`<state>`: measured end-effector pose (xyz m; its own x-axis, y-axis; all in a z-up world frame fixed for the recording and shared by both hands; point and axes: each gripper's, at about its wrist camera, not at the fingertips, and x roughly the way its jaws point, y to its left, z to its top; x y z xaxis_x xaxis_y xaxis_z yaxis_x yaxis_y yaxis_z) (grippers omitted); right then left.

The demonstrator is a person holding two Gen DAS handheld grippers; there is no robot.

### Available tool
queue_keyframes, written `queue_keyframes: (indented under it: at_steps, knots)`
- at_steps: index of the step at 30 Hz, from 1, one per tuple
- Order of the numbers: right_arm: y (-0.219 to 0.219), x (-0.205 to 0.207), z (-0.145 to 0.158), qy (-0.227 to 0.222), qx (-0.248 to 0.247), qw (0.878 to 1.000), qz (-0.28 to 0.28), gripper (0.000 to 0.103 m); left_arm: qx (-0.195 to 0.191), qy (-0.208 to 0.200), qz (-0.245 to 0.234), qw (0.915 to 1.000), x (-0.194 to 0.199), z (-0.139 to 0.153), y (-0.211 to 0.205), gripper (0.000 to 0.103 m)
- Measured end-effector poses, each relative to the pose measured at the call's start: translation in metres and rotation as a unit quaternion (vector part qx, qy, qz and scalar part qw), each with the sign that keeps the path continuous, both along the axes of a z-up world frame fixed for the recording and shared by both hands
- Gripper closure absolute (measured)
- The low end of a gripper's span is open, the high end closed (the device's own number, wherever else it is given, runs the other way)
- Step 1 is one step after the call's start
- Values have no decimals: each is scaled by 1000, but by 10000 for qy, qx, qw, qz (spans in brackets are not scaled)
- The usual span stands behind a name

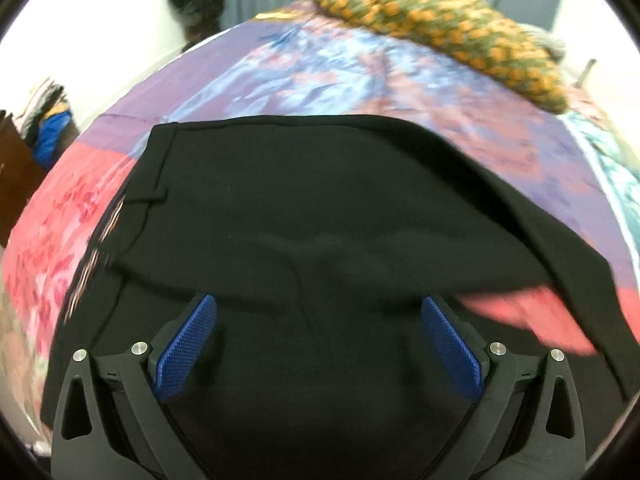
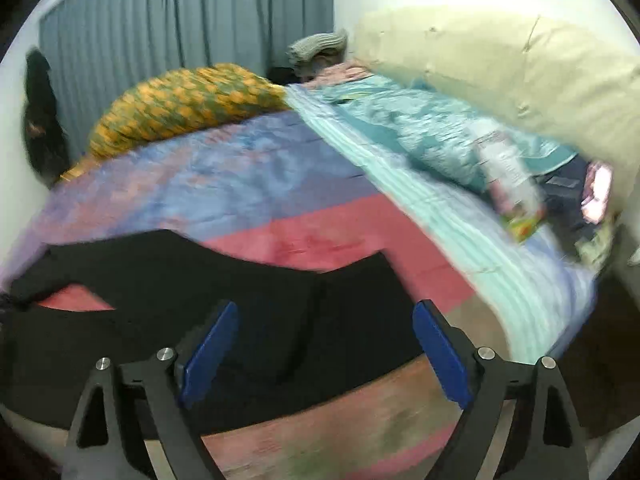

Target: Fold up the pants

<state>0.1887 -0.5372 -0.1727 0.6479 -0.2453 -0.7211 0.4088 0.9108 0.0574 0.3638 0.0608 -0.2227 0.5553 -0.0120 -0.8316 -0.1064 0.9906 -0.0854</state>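
Black pants lie spread on a bed with a multicoloured bedspread. In the left wrist view the waistband runs down the left side and a fold crosses the cloth just ahead of my fingers. My left gripper is open and empty, right above the black cloth. In the right wrist view the pants lie across the bed with the legs' ends near the middle. My right gripper is open and empty above the pants' legs.
A green and orange patterned pillow lies at the far end of the bed. A teal blanket, a cream pillow and a plastic bottle lie on the right side. A grey curtain hangs behind.
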Motion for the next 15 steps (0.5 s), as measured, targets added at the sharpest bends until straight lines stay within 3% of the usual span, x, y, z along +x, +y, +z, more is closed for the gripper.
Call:
queue_keyframes:
  at_steps: [1,4,8,10,12,15]
  knots:
    - [12,0,-3,-99,485,9985,231,14,-6,-92,-41,9999,-12,1,-3,1]
    - [55,10,-20,-251,1313,9876,827,14,44,-291,-69,9995,-27,-6,-14,1]
    - [95,47,-66,-218,2584,9561,1365,14,377,128,-182,9990,-20,-41,-26,0]
    - [92,57,-91,-1,2825,9535,1052,15,423,-145,-168,9989,-25,-46,-26,0]
    - [70,55,-111,31,2998,9532,392,19,428,-120,-154,9989,-24,-46,-25,0]
    - [30,38,-116,-502,3433,9360,-596,23,372,-202,-167,9990,-25,-46,-23,0]
